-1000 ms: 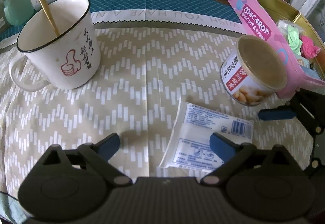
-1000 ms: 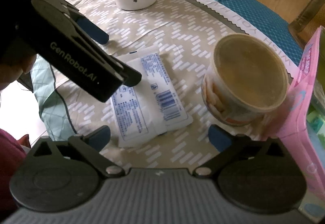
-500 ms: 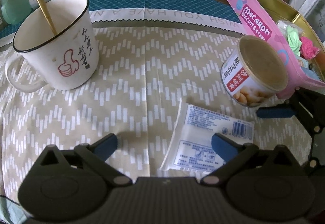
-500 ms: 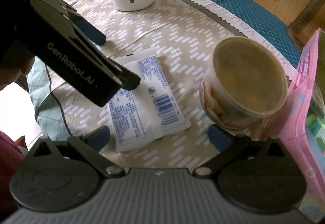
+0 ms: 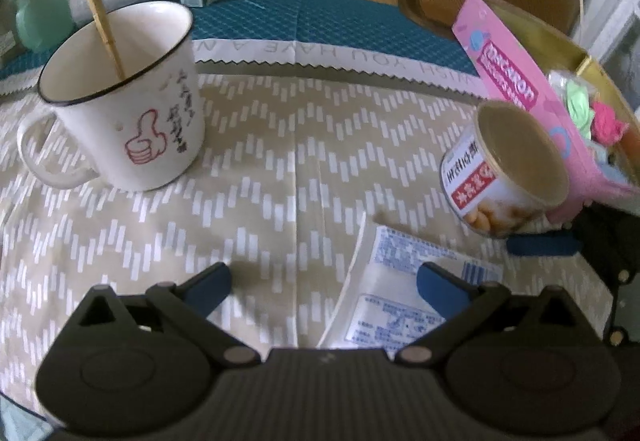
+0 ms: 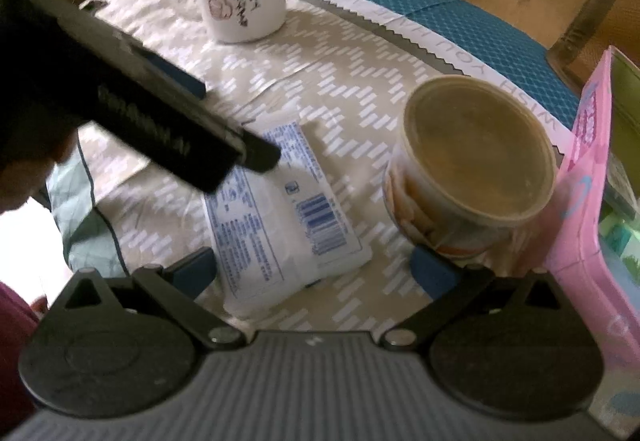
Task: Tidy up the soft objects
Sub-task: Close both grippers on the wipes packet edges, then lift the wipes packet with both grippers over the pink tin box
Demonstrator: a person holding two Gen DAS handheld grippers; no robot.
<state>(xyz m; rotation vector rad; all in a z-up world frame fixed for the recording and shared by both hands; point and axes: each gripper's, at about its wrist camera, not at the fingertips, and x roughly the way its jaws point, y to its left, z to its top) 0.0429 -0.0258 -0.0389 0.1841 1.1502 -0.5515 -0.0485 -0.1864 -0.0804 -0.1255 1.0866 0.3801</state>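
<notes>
So the soft thing here is a flat white tissue pack [image 6: 280, 217], lying label-up on the chevron cloth of the desk [image 5: 280, 161], around 6 o'clock in the left wrist view and dead centre in the right one. Nothing has hold of it yet.

The left tool [image 5: 322, 285] is spread wide and empty, with its right finger hanging over the pack's near edge and the left finger over bare cloth. Looks to me like it's lined up off to one side, not straddling the pack. The right tool [image 6: 314, 267] is also wide open and empty, and the pack's near end sits between its two fingers, so I'd guess that's the one set up to grab it.

Just beside the pack at 2 o'clock is a tin with a tan lid [image 6: 472, 165], hard, so probably not part of the job. Past that at 3 o'clock there's a pink macaron box [image 5: 516, 89] with crumpled green and pink soft stuff inside, which I'd bet is the drop-off spot. The enamel mug [image 5: 120, 101] with a spoon sits well apart at 10 o'clock.
</notes>
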